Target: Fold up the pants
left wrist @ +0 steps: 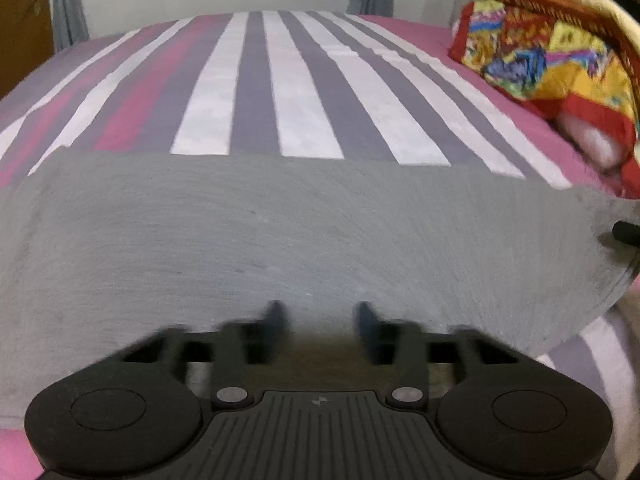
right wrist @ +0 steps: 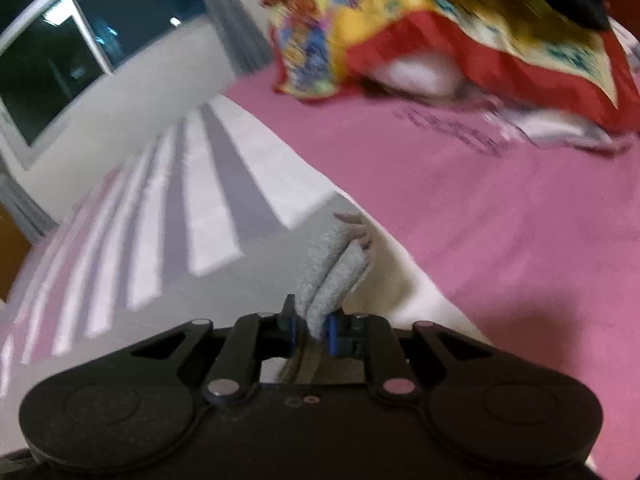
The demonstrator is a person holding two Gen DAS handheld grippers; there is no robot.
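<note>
The grey pants [left wrist: 280, 232] lie spread across the near part of the bed in the left wrist view. My left gripper [left wrist: 319, 316] is open just over their near edge, with nothing between its fingers. My right gripper [right wrist: 310, 322] is shut on a bunched fold of the grey pants [right wrist: 334, 264], which sticks up between its blue pads. A black tip of the right gripper [left wrist: 626, 232] shows at the pants' right edge in the left wrist view.
The bed has a striped white, grey and pink cover [left wrist: 256, 100] and a pink sheet [right wrist: 500, 220]. A bright yellow and red patterned blanket [left wrist: 552, 60] is heaped at the right. A window [right wrist: 60, 52] and grey curtains are behind.
</note>
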